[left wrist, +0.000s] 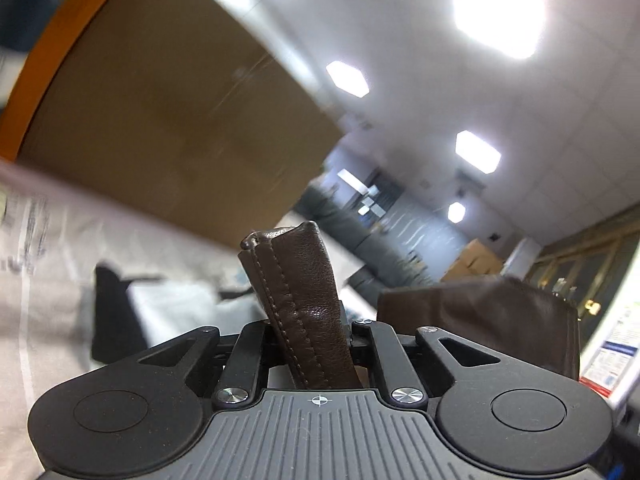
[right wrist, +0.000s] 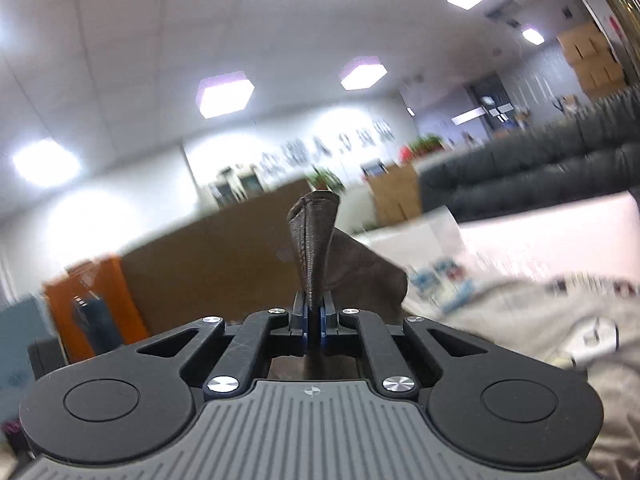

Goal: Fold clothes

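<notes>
Left claw (left wrist: 310,328) is closed on a stitched edge of a brown leather garment (left wrist: 304,296), which is pinched between the jaws and stands up above them. More of the same brown leather (left wrist: 480,320) is seen hanging to the right of the claw, raised against the ceiling. Behind it a light printed cloth (left wrist: 44,280) is spread at the left, with a large brown cardboard box (left wrist: 180,120) above it.

Right claw (right wrist: 314,320) is likewise clamped tight on a seam of the garment (right wrist: 314,248), the jaws pressed almost together on the fold, which rises upright from them. A wider flap of leather (right wrist: 368,276) is seen falling away just behind and to the right. Light printed cloth (right wrist: 540,320) is spread at the right, and a dark grey sofa (right wrist: 540,172) is seen beyond it. Both views are tilted upward, with ceiling lights (right wrist: 224,94) in sight, and the surroundings are blurred.
</notes>
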`<move>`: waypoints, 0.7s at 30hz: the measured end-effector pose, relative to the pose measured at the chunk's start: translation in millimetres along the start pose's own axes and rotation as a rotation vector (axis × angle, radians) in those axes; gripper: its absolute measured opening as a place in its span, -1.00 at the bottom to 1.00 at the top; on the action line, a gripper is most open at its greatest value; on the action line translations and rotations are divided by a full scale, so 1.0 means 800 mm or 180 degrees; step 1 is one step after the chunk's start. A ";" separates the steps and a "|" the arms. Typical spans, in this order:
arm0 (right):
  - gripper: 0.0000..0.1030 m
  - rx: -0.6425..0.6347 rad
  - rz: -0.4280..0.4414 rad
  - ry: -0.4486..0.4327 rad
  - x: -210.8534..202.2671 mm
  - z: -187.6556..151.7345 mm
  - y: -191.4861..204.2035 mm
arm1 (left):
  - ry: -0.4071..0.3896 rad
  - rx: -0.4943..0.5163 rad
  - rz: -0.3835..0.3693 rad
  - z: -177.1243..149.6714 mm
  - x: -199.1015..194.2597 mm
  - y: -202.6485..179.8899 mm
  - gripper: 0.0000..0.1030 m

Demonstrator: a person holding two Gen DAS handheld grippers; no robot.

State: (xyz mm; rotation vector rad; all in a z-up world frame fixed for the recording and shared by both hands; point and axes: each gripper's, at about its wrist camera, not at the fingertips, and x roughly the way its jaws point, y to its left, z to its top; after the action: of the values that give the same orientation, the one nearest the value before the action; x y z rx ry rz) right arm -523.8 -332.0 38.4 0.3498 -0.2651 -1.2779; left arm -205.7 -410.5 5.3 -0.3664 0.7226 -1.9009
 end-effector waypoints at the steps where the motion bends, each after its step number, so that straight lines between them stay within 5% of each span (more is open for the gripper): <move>1: -0.90 -0.0005 0.0077 -0.0076 -0.008 0.008 0.007 | -0.0053 0.0072 -0.0039 0.001 -0.009 -0.009 -0.79; 7: -0.90 0.0150 0.0699 -0.0164 -0.035 0.035 0.053 | -0.0543 0.0334 0.0037 0.042 -0.117 -0.027 -0.80; 14: -0.91 0.0121 0.1390 0.0165 0.007 0.012 0.162 | -0.1217 0.0653 0.0932 0.090 -0.263 0.007 -0.80; 21: -0.91 0.0173 0.1676 0.0382 0.060 -0.028 0.248 | -0.1786 0.0853 0.1947 0.113 -0.409 0.041 -0.80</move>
State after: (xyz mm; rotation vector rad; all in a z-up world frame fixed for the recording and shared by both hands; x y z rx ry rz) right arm -327.2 -326.3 97.0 0.3716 -0.2681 -0.7304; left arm 8.3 -154.2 76.4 -0.4232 0.1624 -1.2058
